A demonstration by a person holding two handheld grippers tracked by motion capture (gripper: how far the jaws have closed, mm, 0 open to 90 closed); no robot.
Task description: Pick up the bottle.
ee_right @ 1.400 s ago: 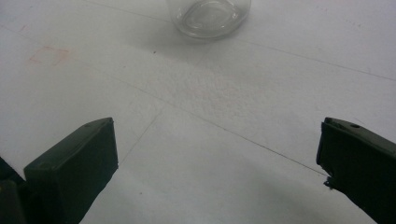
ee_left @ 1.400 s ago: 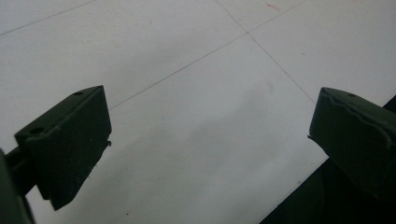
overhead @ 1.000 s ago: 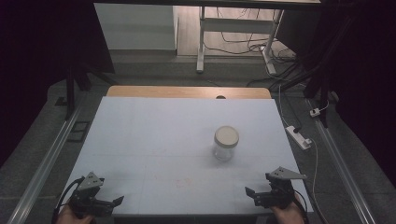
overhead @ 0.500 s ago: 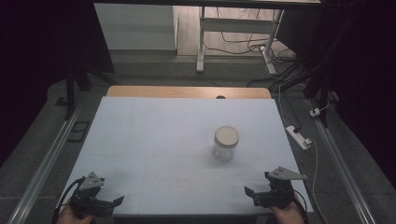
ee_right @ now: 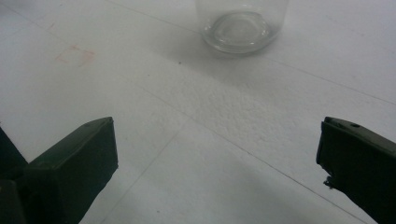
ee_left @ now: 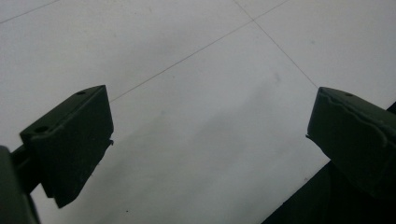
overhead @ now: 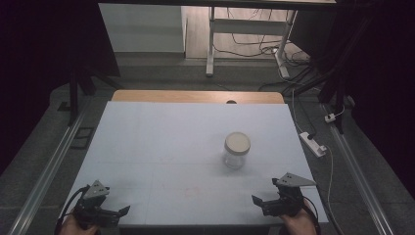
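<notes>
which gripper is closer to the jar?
The right gripper. It sits at the table's near right edge, just below the jar, and its own view shows the jar's base ahead. The left gripper is at the far near-left corner.

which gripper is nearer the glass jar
Right. The right gripper sits just below and slightly right of the glass jar; the left gripper is far across the table's near-left corner.

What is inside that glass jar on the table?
Nothing visible: the jar looks empty. In the right gripper view its clear base shows bare glass and the white table beneath. A pale lid covers its top, hiding the upper part from above.
</notes>
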